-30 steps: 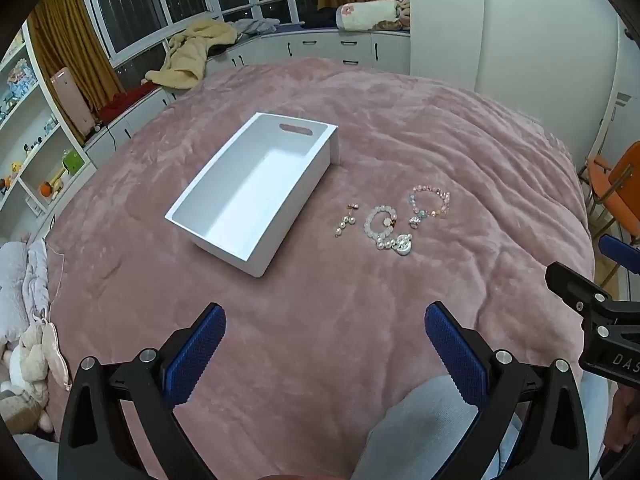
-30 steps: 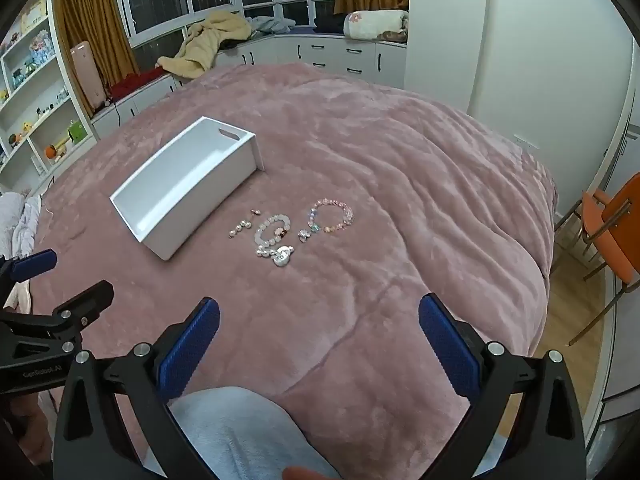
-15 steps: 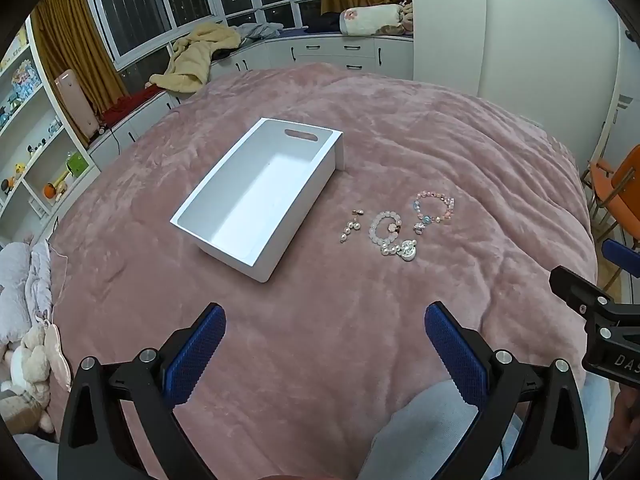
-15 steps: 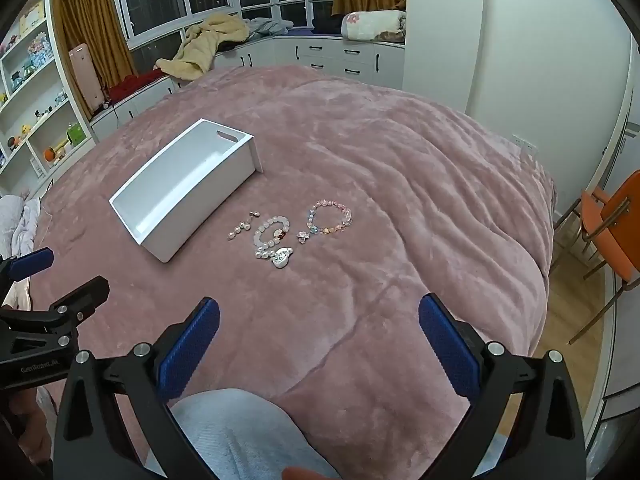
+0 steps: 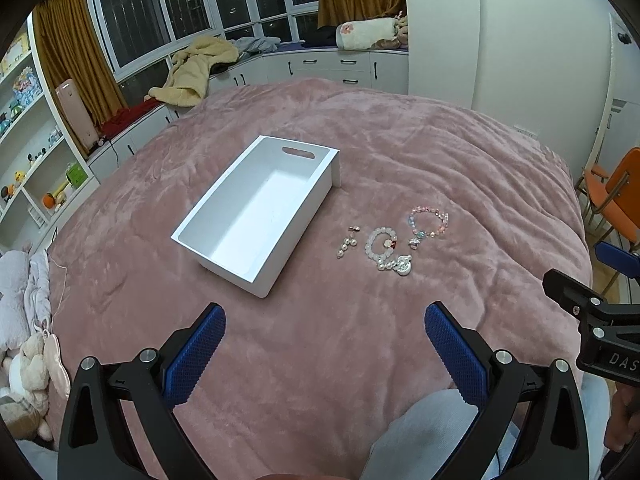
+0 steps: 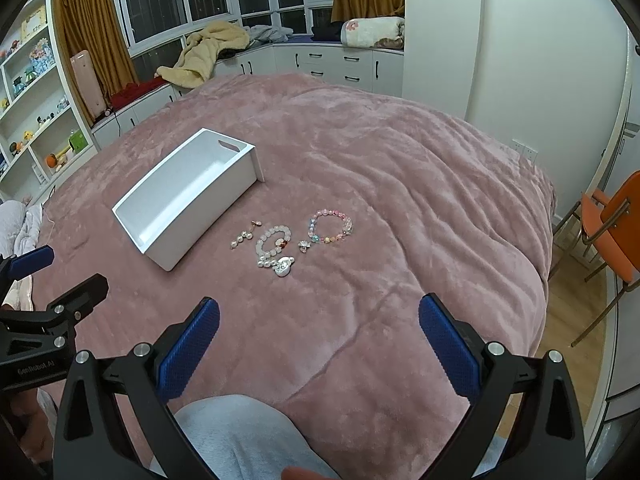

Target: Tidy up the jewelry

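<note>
Four small pieces of jewelry lie in a loose row on the pink bedspread, just right of an empty white box: a pearl drop earring nearest the box, a pale bead bracelet with a silver charm, and a pastel bead bracelet farthest out. All look light and limp, the beads smooth and likely slippery, sunk slightly into the soft plush; pinching a bracelet across one side of its loop seems the surest hold, with care for the delicate earring. The left gripper and right gripper both hover well short of the pieces, blue fingers spread wide, holding and touching nothing.
</note>
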The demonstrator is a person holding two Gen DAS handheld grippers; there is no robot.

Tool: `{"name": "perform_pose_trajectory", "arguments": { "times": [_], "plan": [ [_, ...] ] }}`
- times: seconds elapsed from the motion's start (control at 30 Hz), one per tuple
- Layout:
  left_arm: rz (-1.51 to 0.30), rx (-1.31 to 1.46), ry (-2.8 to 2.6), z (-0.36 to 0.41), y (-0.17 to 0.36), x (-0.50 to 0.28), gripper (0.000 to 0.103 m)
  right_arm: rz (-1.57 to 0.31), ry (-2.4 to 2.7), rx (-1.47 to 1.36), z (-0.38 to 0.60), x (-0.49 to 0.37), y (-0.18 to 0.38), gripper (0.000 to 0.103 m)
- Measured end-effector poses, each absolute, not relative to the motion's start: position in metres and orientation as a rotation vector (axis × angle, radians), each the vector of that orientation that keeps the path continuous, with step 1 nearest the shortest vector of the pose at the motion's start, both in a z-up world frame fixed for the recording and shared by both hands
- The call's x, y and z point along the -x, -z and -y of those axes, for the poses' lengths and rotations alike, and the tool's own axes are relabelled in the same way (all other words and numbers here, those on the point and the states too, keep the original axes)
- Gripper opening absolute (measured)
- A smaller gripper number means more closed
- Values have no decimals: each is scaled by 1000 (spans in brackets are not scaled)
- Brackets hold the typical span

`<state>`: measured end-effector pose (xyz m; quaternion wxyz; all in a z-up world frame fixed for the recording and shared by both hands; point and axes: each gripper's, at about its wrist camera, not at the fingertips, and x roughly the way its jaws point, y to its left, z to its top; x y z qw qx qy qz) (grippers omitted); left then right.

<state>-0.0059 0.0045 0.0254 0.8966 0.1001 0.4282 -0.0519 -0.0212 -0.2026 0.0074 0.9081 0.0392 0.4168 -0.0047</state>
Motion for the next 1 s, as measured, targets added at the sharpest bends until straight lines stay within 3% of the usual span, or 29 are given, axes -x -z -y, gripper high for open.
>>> {"name": "perform_pose_trajectory", "arguments": {
  "times": [1.0],
  "plan": [
    [-885, -211, 105, -7, -24, 8, 101, -863, 17, -77, 200, 20, -8, 99]
  ]
}}
